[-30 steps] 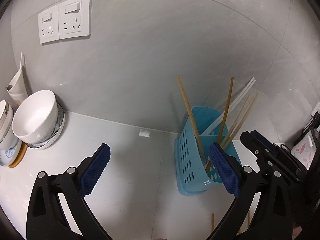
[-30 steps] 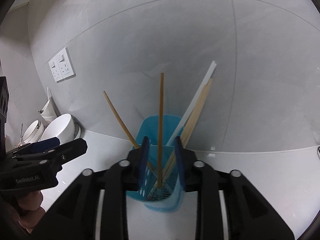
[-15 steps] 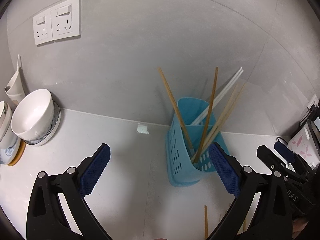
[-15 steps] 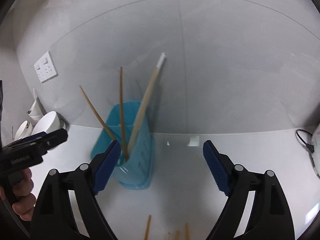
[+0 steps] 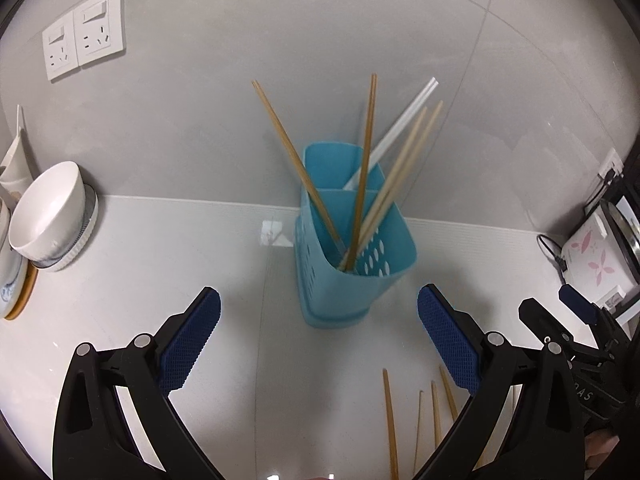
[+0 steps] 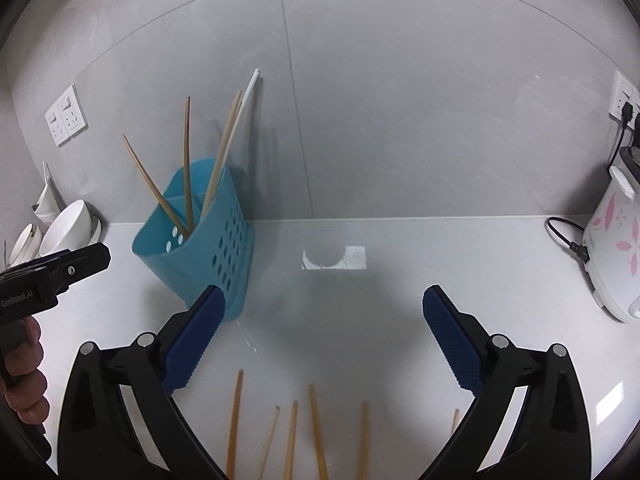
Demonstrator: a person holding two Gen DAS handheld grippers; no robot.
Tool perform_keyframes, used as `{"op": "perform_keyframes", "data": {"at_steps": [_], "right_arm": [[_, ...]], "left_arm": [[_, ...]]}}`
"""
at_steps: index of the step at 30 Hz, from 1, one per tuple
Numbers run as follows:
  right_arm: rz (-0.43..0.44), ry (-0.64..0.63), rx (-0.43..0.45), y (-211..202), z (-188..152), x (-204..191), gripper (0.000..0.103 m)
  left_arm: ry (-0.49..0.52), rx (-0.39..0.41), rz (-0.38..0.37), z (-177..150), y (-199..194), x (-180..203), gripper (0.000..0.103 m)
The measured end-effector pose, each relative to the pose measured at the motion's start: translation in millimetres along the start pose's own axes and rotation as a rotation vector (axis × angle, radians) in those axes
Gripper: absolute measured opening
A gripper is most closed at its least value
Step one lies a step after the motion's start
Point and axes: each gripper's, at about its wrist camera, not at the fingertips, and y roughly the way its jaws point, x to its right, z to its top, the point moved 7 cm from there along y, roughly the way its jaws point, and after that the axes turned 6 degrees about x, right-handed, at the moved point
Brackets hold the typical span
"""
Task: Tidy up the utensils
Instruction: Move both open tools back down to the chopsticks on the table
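Both the left gripper point(image 5: 319, 338) and the right gripper point(image 6: 323, 338) hang spread wide and empty above the counter point(image 6: 380, 300), loose chopsticks point(image 6: 234, 420) lying just before them, the blue utensil holder point(image 5: 352, 268) beyond holding more chopsticks upright.

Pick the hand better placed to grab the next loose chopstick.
Right, probably. Its open tongs hang above the loose chopsticks on the counter. The left tongs, also open, face the holder, with the chopsticks off to their right.

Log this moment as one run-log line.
left hand-held gripper: open, empty | right hand-held gripper: open, empty | blue holder: chopsticks inside | loose chopsticks: on counter
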Motion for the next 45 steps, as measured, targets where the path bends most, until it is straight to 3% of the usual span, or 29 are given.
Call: {"op": "perform_keyframes", "data": {"at_steps": [13, 24, 30, 45], "right_arm": [[-0.033, -0.041, -0.061, -21.9, -38.7, 15.7, 0.095], [-0.046, -0.041, -0.191, -26.7, -97.5, 25.8, 0.095], [-0.05, -0.036, -0.272, -27.4, -125.4, 31.0, 0.087], [-0.049, -0.007, -0.472, -21.0, -172.8, 37.2, 0.054]], "left_arm": [[0.016, -0.093, -0.005, -43.7, 0.6, 14.3, 0.097], [0.027, -0.231, 0.006, -105.5, 14.5, 26.7, 0.097], [0.025, -0.305, 0.016, -141.6, 23.6, 30.7, 0.097], [0.033, -0.448, 0.065, -198.0, 33.6, 39.6, 0.096]]}}
